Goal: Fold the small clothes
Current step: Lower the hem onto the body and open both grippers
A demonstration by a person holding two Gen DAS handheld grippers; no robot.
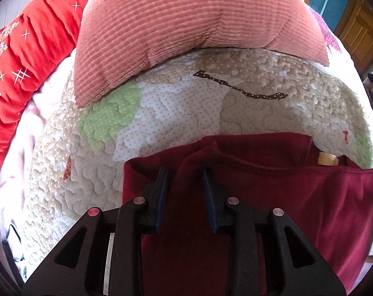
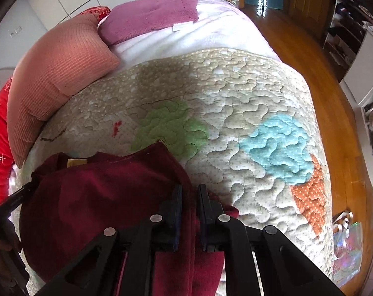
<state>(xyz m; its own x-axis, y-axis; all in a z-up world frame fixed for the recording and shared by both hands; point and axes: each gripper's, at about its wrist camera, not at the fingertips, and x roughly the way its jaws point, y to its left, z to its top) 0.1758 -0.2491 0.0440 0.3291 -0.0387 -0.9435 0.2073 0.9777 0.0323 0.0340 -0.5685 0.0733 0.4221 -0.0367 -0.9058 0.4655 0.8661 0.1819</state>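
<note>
Quilted bed (image 2: 248, 93), wooden floor (image 2: 292, 49)

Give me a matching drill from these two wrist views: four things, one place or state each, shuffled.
Things:
1. maroon garment
2. ribbed pink pillow
3. left tool
4. purple fleece cloth

Places or states:
A. fingers apart over the cloth
B. at the far end, on the white blanket
C. near edge of the quilt, bunched between the right tool's fingers
D. lying across the quilt's far edge

Pairs: 1-C, 2-D, 3-A, 4-B
</note>
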